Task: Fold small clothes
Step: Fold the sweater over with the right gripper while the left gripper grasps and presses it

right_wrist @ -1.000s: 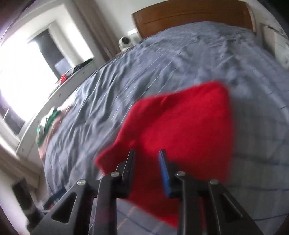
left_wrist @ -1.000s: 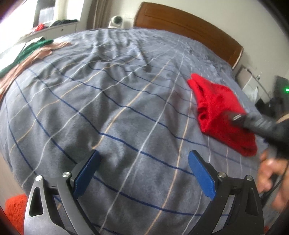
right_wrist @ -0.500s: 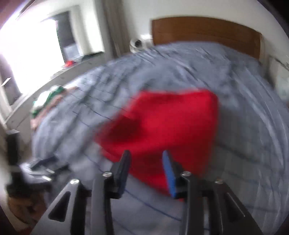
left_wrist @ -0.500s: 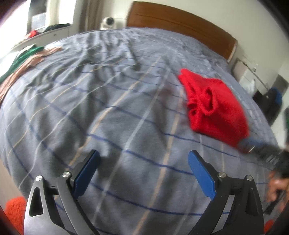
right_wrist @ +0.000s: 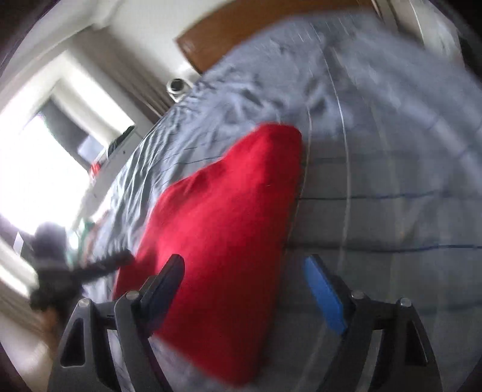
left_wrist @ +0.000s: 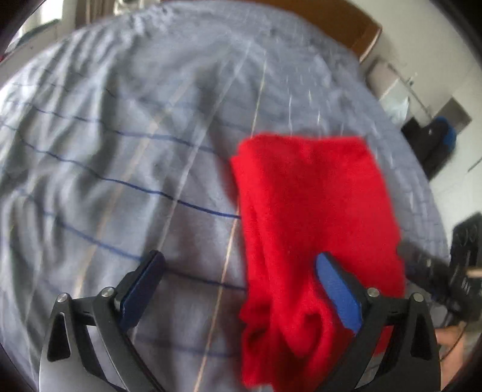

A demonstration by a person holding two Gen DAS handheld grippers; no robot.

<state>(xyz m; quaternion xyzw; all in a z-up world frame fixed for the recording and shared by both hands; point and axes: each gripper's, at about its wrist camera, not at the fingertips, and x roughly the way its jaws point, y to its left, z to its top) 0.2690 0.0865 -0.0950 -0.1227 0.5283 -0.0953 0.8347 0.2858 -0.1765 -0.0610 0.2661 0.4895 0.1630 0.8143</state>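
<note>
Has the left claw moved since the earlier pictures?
Yes. The left claw moved toward the red cloth; the headboard now sits at the top edge.

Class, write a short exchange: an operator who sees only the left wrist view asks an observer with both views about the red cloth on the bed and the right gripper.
Operator: My left gripper is open beside the red cloth. Is the right gripper holding it?
Observer: No. The right gripper has just been opening its jaws; they stand wide and pinch nothing.
Operator: Where are they over the cloth?
Observer: They straddle its edge: the dark finger is over the cloth, the blue pad over bare blanket.
</note>
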